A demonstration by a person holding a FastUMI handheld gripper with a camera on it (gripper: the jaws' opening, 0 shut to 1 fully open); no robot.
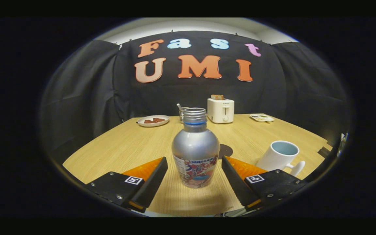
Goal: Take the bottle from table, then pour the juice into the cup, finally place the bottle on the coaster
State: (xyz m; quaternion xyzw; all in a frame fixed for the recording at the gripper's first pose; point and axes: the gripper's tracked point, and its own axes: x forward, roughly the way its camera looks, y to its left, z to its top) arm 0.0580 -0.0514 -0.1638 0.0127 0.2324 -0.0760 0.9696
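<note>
Bottle [195, 148] upright on wooden table [126, 147], long axis vertical, uncapped neck up, standing between fingers. Gripper [194, 178] spread wide, fingers clear of bottle on both sides. Cup [279, 156] right of fingers, tilted; dark coaster [225, 150] just behind bottle. Toaster [220, 110], plate [153, 120], small tray [261, 117] at far edge; black cloth wall behind.

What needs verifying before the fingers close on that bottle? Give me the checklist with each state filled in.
1. Gripper open, gaps either side of the bottle: ok.
2. Bottle upright on the table, between the fingers: ok.
3. Bottle cap off, neck open for pouring: ok.
4. Cup upright, mouth open, beyond the finger on its side: ok.
5. Coaster, the dark disc behind the bottle: cannot tell, mostly hidden.
6. Juice level inside the bottle: cannot tell.
</note>
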